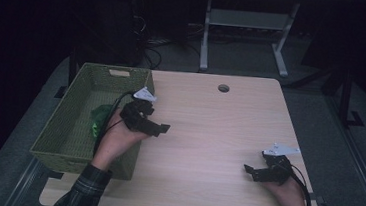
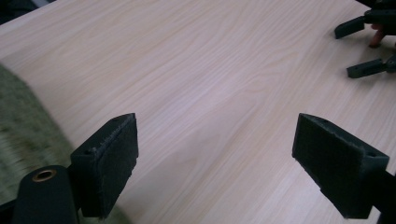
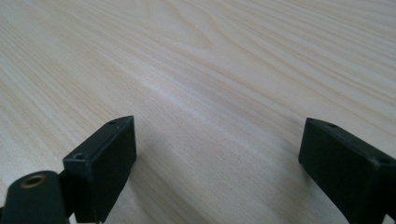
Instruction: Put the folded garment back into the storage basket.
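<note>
1. The left gripper (image 1: 161, 128) hangs over the right rim of the woven green basket (image 1: 64, 122), which stands at the left edge of the wooden table (image 1: 218, 131). In the left gripper view its jaws stand wide apart with bare wood between them; they hold nothing.
2. The right gripper (image 1: 249, 170) sits low at the near right of the table, close to the right edge. In the right gripper view its jaws are also spread wide and empty over plain tabletop.
3. A green crumpled thing (image 1: 100, 117) lies inside the basket against its right wall, just left of the left hand (image 1: 120, 137). It is partly hidden by the wrist and cable, so its long axis and facing cannot be told.
4. The basket's long axis runs near to far; its near wall reaches almost to the table's near edge.
5. Between the two grippers the tabletop is open wood. A small round hole (image 1: 223, 88) sits near the far edge.
6. The left gripper points right toward the middle; the right gripper points left.
</note>
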A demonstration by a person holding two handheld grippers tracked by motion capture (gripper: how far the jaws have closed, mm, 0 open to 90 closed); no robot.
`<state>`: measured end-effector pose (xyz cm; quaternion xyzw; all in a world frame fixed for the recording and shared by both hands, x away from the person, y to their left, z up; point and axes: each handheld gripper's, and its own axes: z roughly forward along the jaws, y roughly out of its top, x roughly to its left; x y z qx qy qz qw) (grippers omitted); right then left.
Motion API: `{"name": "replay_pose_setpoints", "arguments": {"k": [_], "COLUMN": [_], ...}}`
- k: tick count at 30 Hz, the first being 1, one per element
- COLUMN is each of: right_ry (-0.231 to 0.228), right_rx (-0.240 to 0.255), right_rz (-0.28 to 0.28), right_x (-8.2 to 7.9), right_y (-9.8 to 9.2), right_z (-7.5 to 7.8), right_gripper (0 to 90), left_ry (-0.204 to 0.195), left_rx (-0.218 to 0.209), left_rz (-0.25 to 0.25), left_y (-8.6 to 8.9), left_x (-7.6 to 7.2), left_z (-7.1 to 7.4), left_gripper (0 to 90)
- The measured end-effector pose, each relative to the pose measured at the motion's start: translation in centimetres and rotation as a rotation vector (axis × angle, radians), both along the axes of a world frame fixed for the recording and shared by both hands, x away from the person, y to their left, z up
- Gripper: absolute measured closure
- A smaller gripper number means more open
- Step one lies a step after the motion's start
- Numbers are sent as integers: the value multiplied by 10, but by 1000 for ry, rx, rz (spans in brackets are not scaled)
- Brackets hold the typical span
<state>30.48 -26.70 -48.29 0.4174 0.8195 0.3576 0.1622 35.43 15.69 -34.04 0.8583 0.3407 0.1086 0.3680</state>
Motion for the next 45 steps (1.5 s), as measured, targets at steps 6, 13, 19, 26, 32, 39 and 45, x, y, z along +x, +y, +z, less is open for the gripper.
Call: {"name": "replay_pose_setpoints", "arguments": {"k": [6,13,19,26,32,39,45], "right_ry": [0,0,2,2,2,2,2], "right_rx": [0,1,1,0,0,0,0], "right_rz": [0,-3,-3,-2,-1,-2,-1], "right_x": [0,-1,-1,-1,-1,-1,-1], "right_y": [0,0,0,0,0,0,0], "right_z": [0,0,0,0,0,0,0], "right_gripper": [107,106,104,99,99,99,98], "left_ry": [-35,-58,-84,-96,-86,-69,-69], "left_rx": [-17,0,22,32,44,52,34], "left_rz": [-25,-48,-48,-44,-44,-43,-45], "left_y": [-21,-41,-55,-53,-49,-44,-44], "left_x": [-10,-19,-29,-32,-30,-29,-32], "left_z": [-17,-45,-73,-102,-118,-136,-138], "left_gripper": [138,136,134,133,133,129,130]}}
